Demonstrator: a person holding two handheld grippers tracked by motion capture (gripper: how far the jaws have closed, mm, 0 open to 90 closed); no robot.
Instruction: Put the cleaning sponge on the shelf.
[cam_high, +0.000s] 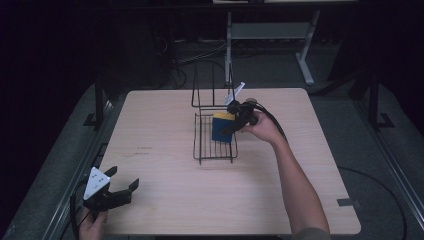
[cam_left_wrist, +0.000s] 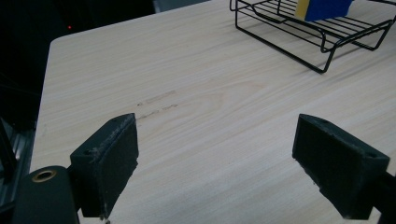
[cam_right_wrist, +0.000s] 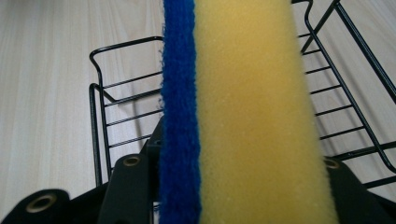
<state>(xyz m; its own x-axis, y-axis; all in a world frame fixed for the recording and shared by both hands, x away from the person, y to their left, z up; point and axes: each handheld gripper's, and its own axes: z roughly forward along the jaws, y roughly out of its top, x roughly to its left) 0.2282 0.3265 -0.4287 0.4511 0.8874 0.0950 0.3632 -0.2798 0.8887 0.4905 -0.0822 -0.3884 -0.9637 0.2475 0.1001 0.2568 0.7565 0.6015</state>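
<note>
Left tool (cam_high: 121, 187) sits low at the table's (cam_high: 165, 200) near-left corner, jaws wide with nothing between them — just bare wood. Right tool (cam_high: 227, 127) reaches into the wire rack (cam_high: 216, 150) at mid-table, its jaws on either side of the sponge (cam_right_wrist: 243, 112) — blue face one way, yellow foam the other — which stands upright on edge inside the rack.

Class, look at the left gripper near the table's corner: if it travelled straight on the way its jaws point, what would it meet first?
Probably the wire rack. The left gripper, jaws open, faces bare table first; the rack with its sponge lies beyond, slightly right, though depth is unclear.
</note>
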